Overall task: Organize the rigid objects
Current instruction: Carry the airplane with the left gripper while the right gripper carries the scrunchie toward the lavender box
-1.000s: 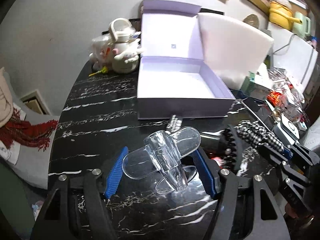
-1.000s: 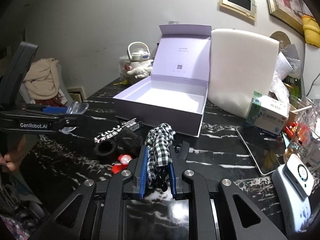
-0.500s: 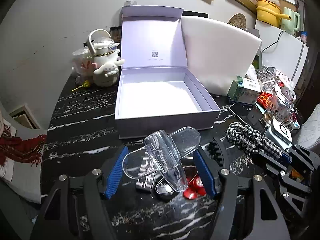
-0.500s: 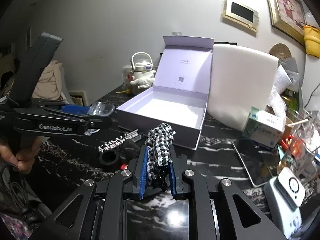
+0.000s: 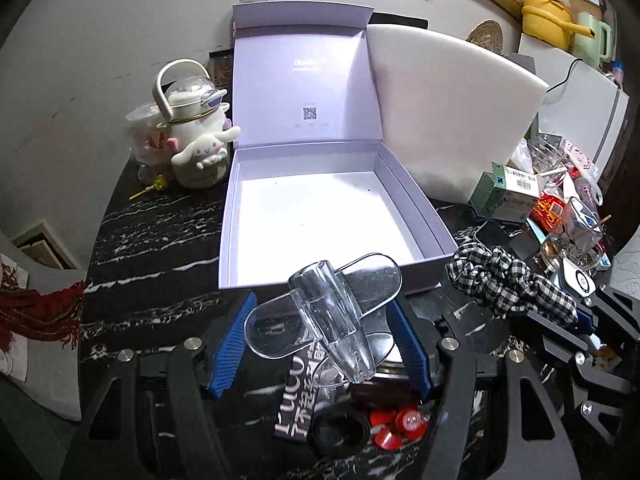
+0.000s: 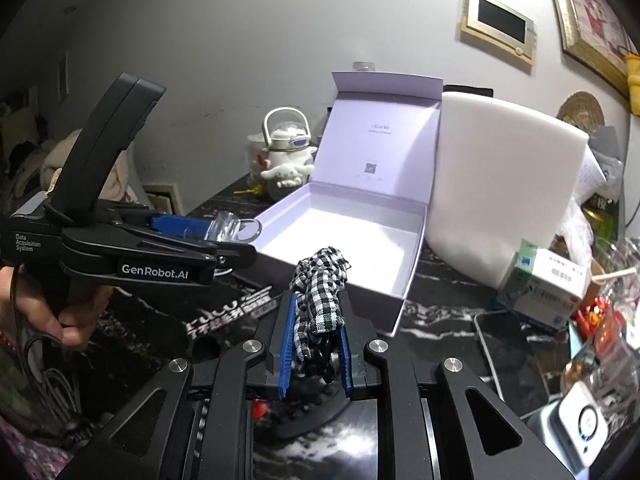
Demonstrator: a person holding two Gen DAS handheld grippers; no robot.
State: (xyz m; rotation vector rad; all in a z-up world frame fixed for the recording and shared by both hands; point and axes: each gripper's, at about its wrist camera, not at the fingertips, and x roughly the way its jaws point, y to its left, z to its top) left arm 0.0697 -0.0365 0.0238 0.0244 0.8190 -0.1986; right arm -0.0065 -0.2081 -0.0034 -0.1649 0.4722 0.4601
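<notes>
My left gripper (image 5: 324, 340) is shut on a clear plastic piece (image 5: 328, 316), a tube crossed by two flat lobes, held above the table just before the front wall of the open lilac box (image 5: 320, 204). The box is empty, its lid upright. My right gripper (image 6: 314, 344) is shut on a black-and-white checked scrunchie (image 6: 320, 300) with a black clip, held before the box's (image 6: 340, 248) near corner. The left gripper (image 6: 236, 258) with the clear piece (image 6: 232, 228) shows at left in the right wrist view; the scrunchie (image 5: 508, 284) shows at right in the left wrist view.
On the black marble table lie a black lettered strap (image 5: 296, 404), a black ring (image 5: 340, 432) and red caps (image 5: 396, 424). A white kettle with a plush toy (image 5: 196, 140) stands left of the box, a white foam block (image 5: 448, 116) to its right. Cluttered boxes and glasses (image 5: 560, 208) at far right.
Both grippers have risen and moved toward the box with their loads. The left gripper now sits over the strap and red caps, nearer the box's front wall.
</notes>
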